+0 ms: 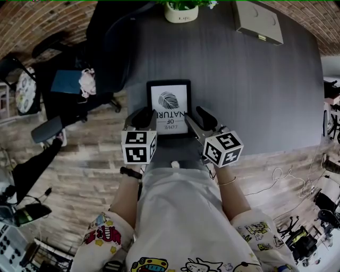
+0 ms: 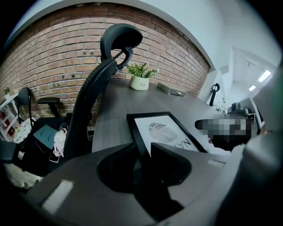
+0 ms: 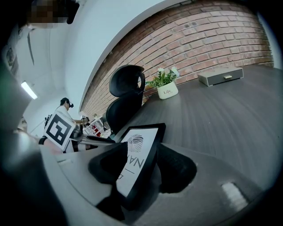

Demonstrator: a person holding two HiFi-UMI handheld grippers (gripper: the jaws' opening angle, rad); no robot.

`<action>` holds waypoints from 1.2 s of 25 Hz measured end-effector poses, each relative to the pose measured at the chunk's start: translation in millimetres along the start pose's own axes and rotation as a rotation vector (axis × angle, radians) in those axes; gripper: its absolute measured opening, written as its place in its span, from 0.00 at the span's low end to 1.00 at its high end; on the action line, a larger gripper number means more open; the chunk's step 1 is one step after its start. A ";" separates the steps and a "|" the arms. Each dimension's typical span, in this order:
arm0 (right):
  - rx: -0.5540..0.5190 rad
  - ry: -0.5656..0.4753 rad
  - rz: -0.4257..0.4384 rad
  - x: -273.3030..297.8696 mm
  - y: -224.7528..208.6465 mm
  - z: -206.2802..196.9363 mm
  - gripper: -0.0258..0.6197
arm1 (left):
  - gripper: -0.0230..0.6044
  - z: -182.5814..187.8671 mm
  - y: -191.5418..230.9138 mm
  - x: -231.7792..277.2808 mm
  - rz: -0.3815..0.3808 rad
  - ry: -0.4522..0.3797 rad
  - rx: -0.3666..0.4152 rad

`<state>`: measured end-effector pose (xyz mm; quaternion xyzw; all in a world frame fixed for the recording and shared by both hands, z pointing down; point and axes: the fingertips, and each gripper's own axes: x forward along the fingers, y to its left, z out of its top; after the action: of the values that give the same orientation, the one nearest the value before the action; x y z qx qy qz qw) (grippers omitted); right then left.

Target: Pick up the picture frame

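The picture frame is black with a white print of a fingerprint and lettering. It sits over the near middle of the dark table. My left gripper is shut on the frame's left edge near its lower corner. My right gripper is shut on the right edge opposite. In the left gripper view the frame runs out from between the jaws of the left gripper. In the right gripper view the frame stands tilted, with the right gripper around it. Whether the frame touches the table I cannot tell.
A potted plant and a flat grey box stand at the table's far edge. A black office chair stands at the table's left side, with a teal item beside it. The table's front edge lies just below the frame.
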<state>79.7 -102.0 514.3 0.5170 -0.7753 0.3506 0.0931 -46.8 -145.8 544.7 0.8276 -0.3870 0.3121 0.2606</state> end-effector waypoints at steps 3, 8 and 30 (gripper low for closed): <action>0.006 0.002 0.001 -0.1 -1.7 -1.0 0.35 | 0.24 -2.1 0.5 4.4 0.002 0.012 -0.009; 0.018 -0.002 -0.001 -0.3 -4.7 0.2 0.35 | 0.23 -2.7 0.9 6.5 -0.003 0.020 -0.022; 0.090 0.060 0.033 9.9 -0.2 -5.9 0.35 | 0.17 1.2 14.8 3.3 -0.037 -0.040 -0.294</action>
<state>74.2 -105.6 523.7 0.4971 -0.7640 0.4020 0.0872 -56.6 -156.5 549.0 0.7936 -0.4183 0.2307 0.3768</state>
